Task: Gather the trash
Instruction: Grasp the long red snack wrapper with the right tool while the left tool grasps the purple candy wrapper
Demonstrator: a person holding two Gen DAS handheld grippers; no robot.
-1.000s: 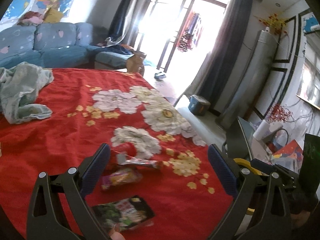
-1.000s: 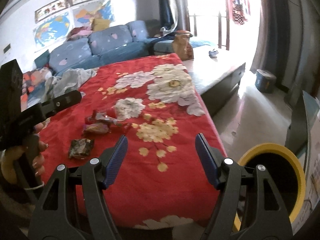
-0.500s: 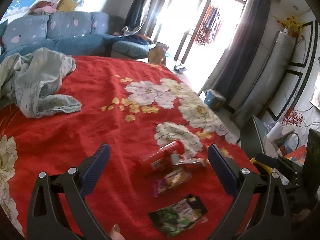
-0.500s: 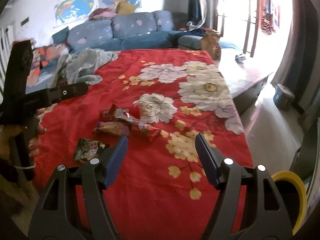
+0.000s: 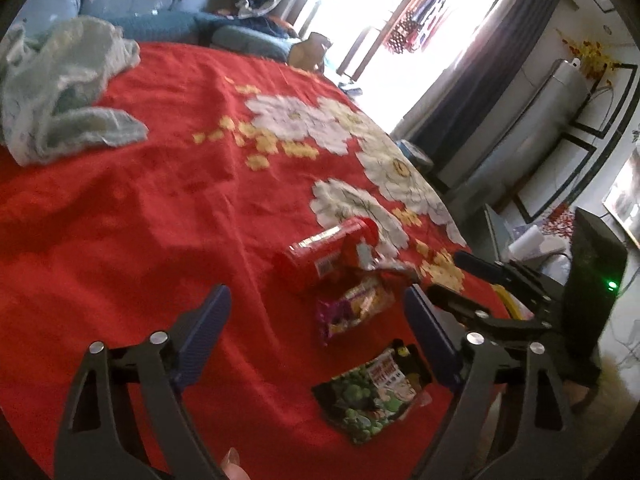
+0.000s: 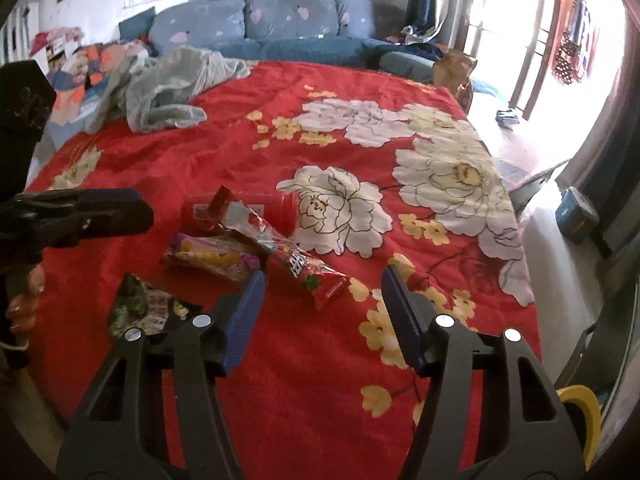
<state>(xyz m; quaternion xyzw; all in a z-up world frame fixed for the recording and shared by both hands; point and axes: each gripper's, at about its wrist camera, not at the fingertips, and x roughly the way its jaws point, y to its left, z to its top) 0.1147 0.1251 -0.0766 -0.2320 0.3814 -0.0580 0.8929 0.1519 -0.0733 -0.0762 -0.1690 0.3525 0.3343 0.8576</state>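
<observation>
Now, line by line:
Change, left view: since a second ago the trash has slid from low between the fingers toward the right half of the view, and more of the grey-green cloth (image 5: 60,88) shows at upper left
Change, right view: the yellow-rimmed bin (image 6: 580,412), large at lower right a second ago, is now only a sliver at the edge; the wrappers fill the middle (they looked small and far before)
Left gripper (image 5: 316,344): fingers apart and closing, nothing pressed between them
Right gripper (image 6: 322,312): fingers apart and closing, empty; also seen from the left view (image 5: 452,276)
Red canister (image 5: 324,256): lying on its side on the red floral bedspread (image 5: 160,220), beyond the left fingertips, right of centre
Purple snack packet (image 5: 352,308): flat on the bedspread, just inside the left gripper's right finger
Green wrapper (image 5: 372,392): nearest the left gripper, low beside its right finger
Red wrapper (image 6: 296,256): lies across the canister's front, its lower end just ahead of the gap between the right gripper's fingers
Sofa (image 6: 280,28): blue, behind the bed
Person: a fingertip (image 5: 232,464) at the bottom edge of the left view
</observation>
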